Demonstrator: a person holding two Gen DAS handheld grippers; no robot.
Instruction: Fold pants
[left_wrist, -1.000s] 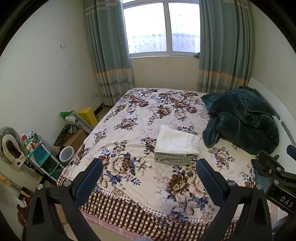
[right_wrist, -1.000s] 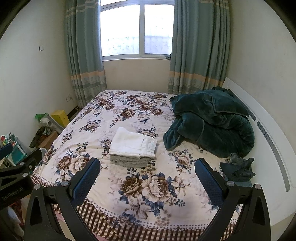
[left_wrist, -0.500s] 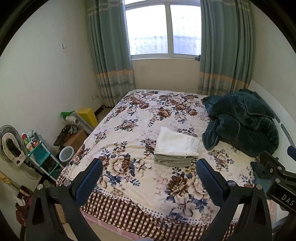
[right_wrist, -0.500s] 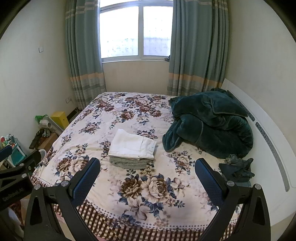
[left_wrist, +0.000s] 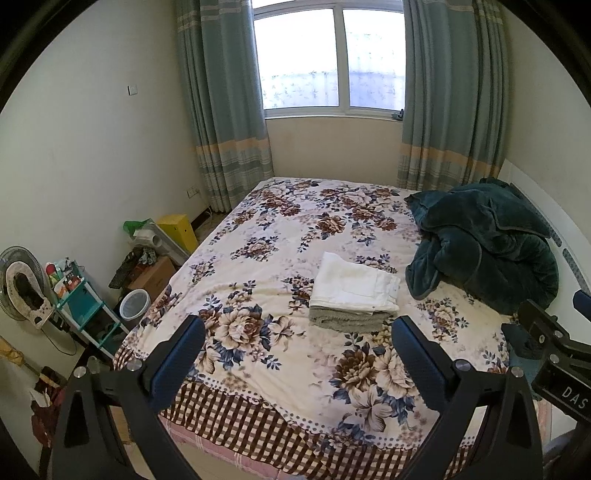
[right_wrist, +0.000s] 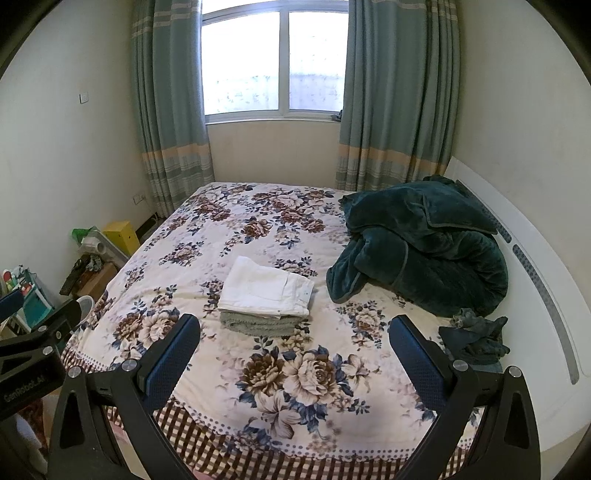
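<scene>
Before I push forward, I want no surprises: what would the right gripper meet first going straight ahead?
Probably the floral bedspread, short of the folded white pants. The open right gripper holds nothing; depth is unclear.

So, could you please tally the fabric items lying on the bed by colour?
White: 1, folded white pants
Grey-green: 1, folded grey-green garment beneath them
Dark teal: 2, bundled teal blanket and small crumpled teal garment
Total: 4
</scene>
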